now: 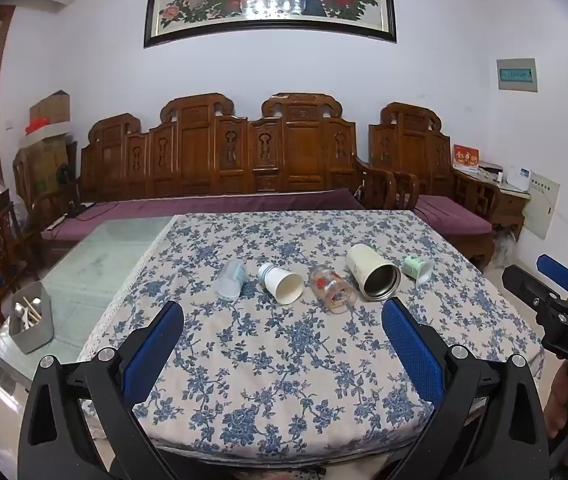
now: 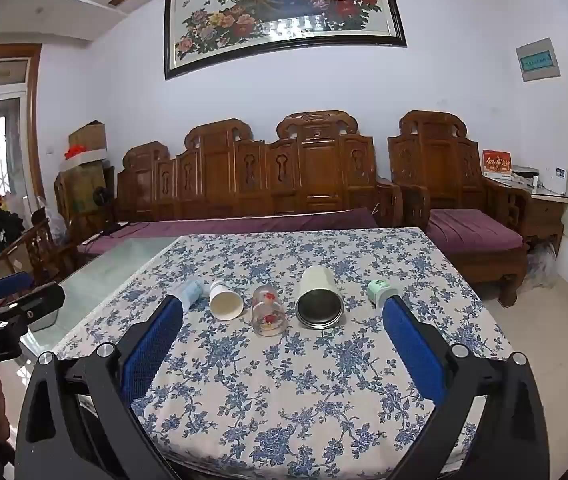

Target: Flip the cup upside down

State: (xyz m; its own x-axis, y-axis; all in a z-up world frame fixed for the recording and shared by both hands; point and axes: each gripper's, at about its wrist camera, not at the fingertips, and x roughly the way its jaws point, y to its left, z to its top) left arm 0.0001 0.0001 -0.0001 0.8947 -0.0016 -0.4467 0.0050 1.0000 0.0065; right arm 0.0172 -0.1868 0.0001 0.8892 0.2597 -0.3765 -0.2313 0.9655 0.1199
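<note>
Five cups lie on their sides in a row on the blue-flowered tablecloth (image 1: 284,360), mouths toward the cameras: from the left a clear plastic cup (image 1: 231,280), a white paper cup (image 1: 281,283), a clear glass with red print (image 1: 332,289), a tall cream tumbler with a steel interior (image 1: 372,272), and a small green cup (image 1: 417,268). To the left of the cloth, a grey holder with chopsticks (image 1: 31,322) stands on the glass tabletop (image 1: 96,256). The left gripper (image 1: 282,316) and the right gripper (image 2: 282,312) both hover before the row with blue pads spread wide, holding nothing and touching no cup.
</note>
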